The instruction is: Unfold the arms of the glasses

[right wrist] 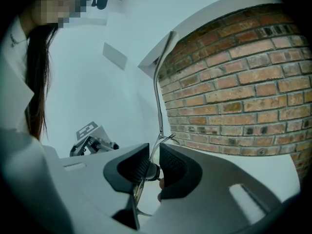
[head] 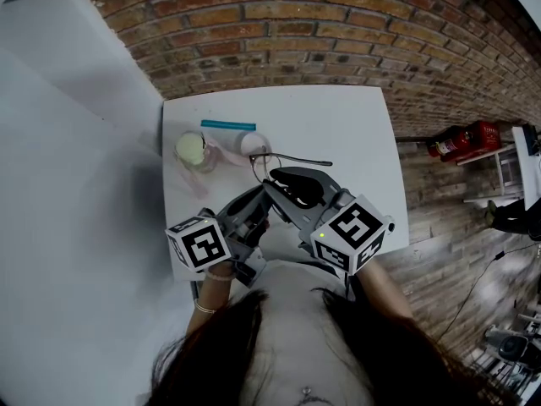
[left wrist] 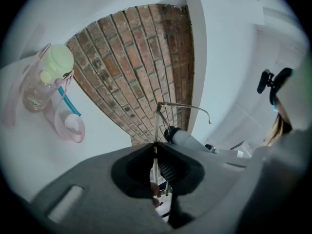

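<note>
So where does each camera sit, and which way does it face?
Head view: on the person's head, facing steeply down at the white table; hair, left gripper and right gripper show.
Left gripper view: rides the left gripper, looking along its jaws, shut on the glasses, towards a brick wall.
Right gripper view: rides the right gripper, jaws shut on the glasses; the person's hair shows.
Shared: all three show the glasses.
</note>
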The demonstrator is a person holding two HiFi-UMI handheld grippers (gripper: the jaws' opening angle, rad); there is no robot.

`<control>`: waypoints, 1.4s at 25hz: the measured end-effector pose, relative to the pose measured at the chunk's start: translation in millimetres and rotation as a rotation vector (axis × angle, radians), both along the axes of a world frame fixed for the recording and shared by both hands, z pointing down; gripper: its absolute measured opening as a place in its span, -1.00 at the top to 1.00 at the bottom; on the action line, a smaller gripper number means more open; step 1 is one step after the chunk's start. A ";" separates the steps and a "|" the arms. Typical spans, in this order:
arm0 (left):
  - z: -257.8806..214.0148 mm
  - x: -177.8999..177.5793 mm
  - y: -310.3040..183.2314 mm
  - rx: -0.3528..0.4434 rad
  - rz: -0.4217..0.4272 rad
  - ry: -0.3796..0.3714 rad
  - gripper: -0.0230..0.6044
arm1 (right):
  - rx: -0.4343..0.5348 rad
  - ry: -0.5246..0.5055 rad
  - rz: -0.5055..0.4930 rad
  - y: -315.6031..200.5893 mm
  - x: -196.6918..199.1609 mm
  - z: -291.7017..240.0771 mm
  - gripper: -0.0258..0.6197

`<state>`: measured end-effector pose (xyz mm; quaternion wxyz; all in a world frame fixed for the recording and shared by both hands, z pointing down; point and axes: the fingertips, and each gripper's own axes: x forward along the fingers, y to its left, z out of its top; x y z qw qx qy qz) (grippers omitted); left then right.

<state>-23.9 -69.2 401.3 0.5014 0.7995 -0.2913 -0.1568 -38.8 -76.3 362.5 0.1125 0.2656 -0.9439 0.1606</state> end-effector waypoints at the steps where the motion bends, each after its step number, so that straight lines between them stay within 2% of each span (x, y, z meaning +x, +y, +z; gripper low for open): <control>1: -0.5 0.0 -0.4 0.004 -0.003 -0.007 0.86 | -0.006 0.000 0.002 -0.5 0.2 0.2 0.70; 11: 0.6 0.0 -0.6 0.087 -0.039 -0.139 0.86 | -0.081 -0.028 0.003 -0.7 -2.3 2.9 0.75; 23: -0.4 -7.1 -2.2 0.084 -0.066 -0.142 0.86 | -0.040 -0.032 0.036 -0.9 -1.6 -2.6 0.78; 35: -0.4 -15.5 -6.3 0.044 -0.101 -0.096 0.86 | -0.005 -0.076 0.053 -1.2 4.1 -14.7 0.80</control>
